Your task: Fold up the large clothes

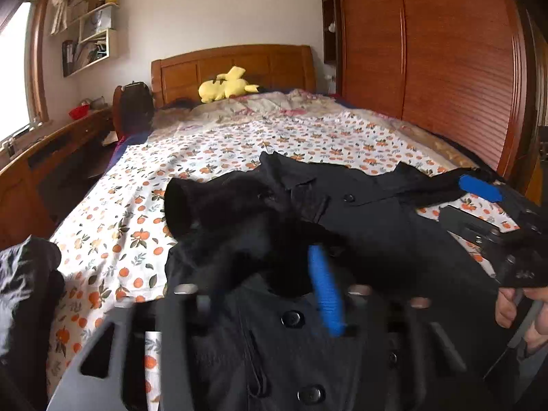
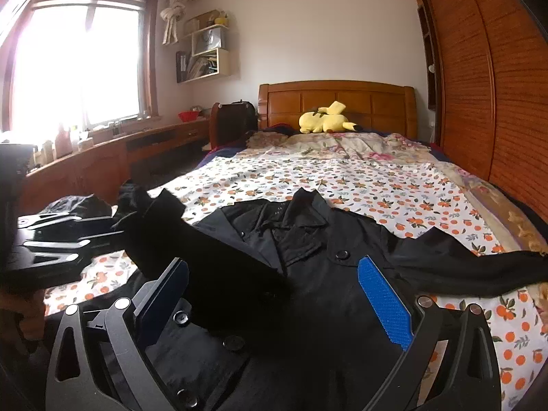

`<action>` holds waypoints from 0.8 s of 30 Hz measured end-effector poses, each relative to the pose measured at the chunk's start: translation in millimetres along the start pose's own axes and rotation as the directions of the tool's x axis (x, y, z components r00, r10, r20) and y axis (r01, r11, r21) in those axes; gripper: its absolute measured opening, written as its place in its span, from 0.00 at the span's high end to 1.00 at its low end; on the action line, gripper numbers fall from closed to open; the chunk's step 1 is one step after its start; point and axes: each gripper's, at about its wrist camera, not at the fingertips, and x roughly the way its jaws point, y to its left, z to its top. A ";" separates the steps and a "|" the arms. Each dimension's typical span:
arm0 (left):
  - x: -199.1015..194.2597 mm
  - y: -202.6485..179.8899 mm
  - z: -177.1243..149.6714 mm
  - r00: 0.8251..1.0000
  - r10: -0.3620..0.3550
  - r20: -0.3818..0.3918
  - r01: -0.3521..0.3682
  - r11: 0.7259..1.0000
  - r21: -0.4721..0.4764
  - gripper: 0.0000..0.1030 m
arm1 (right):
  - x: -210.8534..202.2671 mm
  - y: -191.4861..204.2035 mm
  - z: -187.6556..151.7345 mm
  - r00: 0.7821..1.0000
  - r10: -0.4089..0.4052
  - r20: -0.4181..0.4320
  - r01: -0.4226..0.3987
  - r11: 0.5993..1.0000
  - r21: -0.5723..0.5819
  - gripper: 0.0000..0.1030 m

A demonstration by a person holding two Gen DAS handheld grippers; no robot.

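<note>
Your dark coat [image 2: 328,274] lay spread on the bed [image 2: 376,185], buttons up, collar away from you, directly ahead of both tools. Your right hand-held gripper [image 2: 274,301] stood spread over its front, pinching nothing. Your left hand-held gripper [image 1: 274,294] was blurred; one blue pad showed, its jaws apart and seemingly empty. The cloth looked heavy, soft and limp, so it would sag; a sleeve cuff or the hem seemed the surest hold. The hem was cut off beneath you, and black folds merged together.

One coat [image 2: 308,274] — one plush toy [image 2: 325,118]
</note>
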 end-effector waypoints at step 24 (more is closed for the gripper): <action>-73.2 137.5 -66.8 0.981 0.188 0.044 -0.176 0.964 -0.199 0.02 | 48.9 140.6 -15.3 0.957 0.233 -0.174 -0.262 0.951 -0.166 0.07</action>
